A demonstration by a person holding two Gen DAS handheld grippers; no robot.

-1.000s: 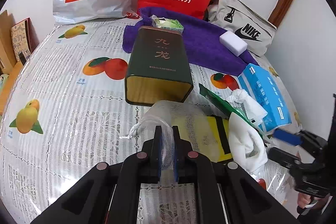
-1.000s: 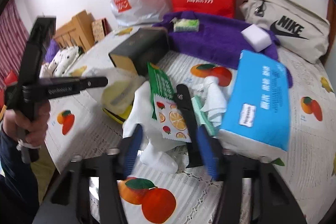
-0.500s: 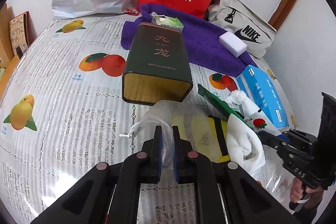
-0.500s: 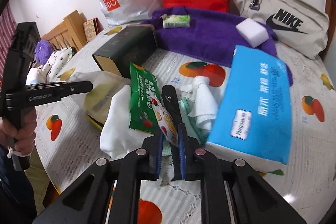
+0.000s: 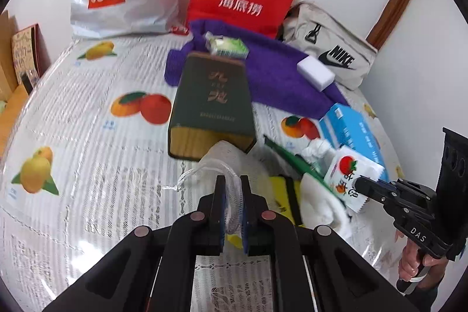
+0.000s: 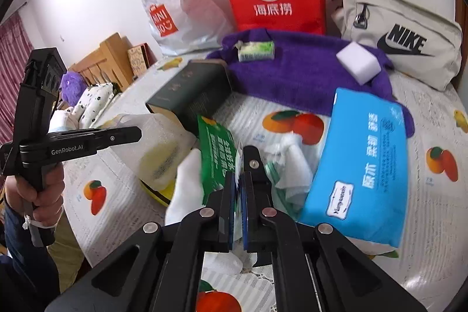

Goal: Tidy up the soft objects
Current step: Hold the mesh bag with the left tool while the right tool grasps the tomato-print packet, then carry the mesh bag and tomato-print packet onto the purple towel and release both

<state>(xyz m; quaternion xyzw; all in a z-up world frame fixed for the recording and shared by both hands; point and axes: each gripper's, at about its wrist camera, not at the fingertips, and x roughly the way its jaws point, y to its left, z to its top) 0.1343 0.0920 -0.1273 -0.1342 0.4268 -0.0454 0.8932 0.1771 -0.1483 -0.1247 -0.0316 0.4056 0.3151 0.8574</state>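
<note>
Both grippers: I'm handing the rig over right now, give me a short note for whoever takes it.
Left gripper: shut on the mesh pouch by its near edge; the pouch lies in front of the dark green box.
Right gripper: jaws have just closed on the green wipes packet, pinched at its near end.
Blue tissue pack, white cloths, purple towel and white sponge lie loose on the table.
Done: two items gripped.
Left: placing them and sorting the rest.
</note>
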